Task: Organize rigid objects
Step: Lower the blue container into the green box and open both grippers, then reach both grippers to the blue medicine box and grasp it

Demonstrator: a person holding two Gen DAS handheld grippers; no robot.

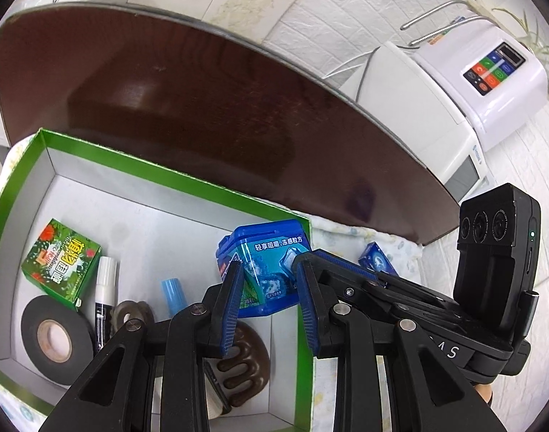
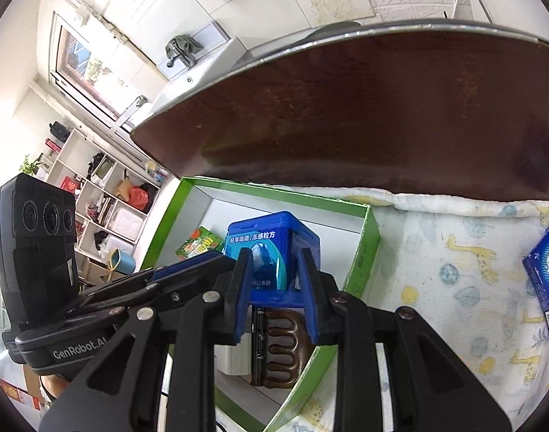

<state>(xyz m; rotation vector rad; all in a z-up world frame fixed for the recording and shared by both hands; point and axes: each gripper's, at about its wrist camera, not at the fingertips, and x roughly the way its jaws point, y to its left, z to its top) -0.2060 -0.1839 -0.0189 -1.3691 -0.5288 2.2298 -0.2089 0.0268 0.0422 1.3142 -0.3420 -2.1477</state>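
Observation:
A blue plastic gum container (image 1: 270, 270) is held above the open green-rimmed box (image 1: 166, 176). My left gripper (image 1: 269, 288) is shut on its sides. My right gripper (image 2: 274, 280) grips the same container (image 2: 263, 248) from the other side, its fingers (image 1: 332, 262) showing in the left wrist view. Inside the box lie a green carton (image 1: 63, 262), a roll of black tape (image 1: 54, 338), a white marker (image 1: 103, 298), a light blue cap (image 1: 173, 295) and a brown hair claw (image 1: 243, 363). A small blue carton (image 2: 546, 280) lies on the patterned cloth (image 2: 454, 270) outside the box.
A dark brown round table (image 1: 202, 108) carries the cloth and box. A white appliance with a coloured touch panel (image 1: 490, 79) stands beyond the table's right edge. Shelves with clutter (image 2: 105, 194) and a window fill the left of the right wrist view.

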